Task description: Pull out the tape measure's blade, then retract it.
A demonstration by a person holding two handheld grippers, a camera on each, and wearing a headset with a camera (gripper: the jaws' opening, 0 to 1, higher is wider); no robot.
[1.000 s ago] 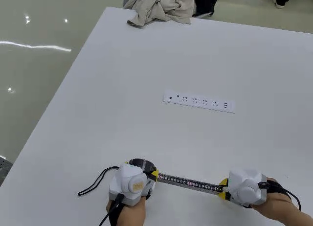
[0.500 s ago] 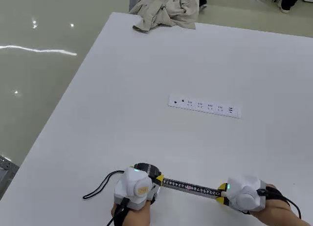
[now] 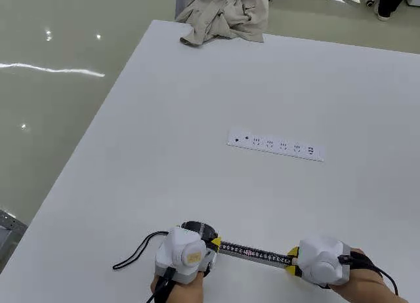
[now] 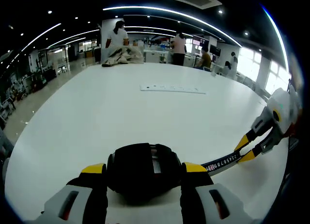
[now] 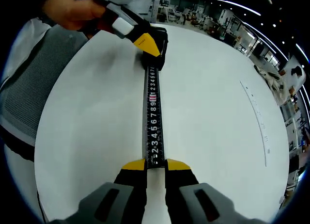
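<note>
Tape [image 5: 154, 117] between left tool [image 4: 144, 168], right tool [image 5: 155, 164]

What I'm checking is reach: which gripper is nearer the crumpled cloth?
Left. The left gripper, on the tape measure, is straight across from the cloth; the right gripper, on the blade, sits farther right.

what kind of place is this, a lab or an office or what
Probably a large open lab or workshop hall. The big white table carries a power strip, the floor is polished, and the left gripper view shows long ceiling light strips and people at further benches.
</note>
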